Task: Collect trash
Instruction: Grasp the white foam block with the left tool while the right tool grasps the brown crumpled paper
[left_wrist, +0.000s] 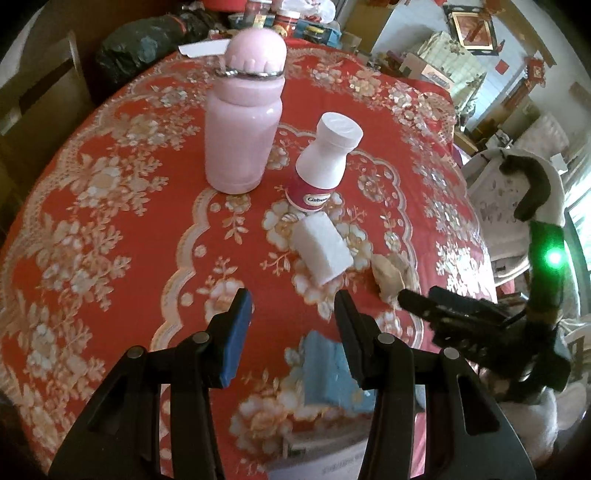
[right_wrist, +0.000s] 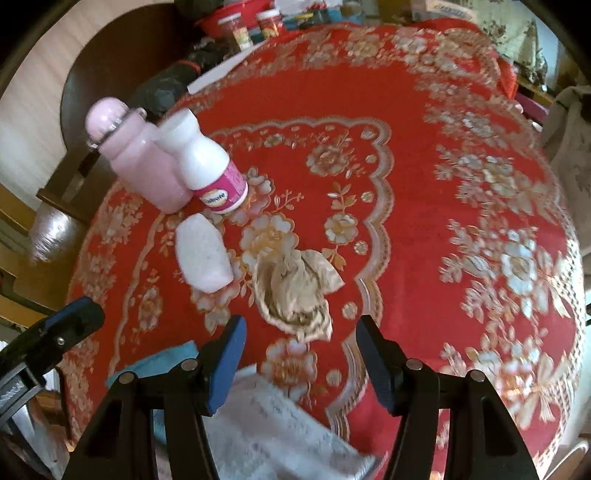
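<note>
I note both my grippers, left (left_wrist: 293, 312) and right (right_wrist: 301, 338), gaping and empty above the crumpled beige paper wad (right_wrist: 295, 291); the white foam block (right_wrist: 203, 254) lies just beside it.

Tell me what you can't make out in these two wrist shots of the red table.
- Blue item: left wrist view, partly behind that gripper's finger; what it is stays unclear.
- White bottle label: both views, curved away and blurred, unreadable.
- White textured sheet: right wrist view, cut by the bottom edge and covered by the right gripper.
- Jars at the far edge: right wrist view, too small and blurred.
</note>
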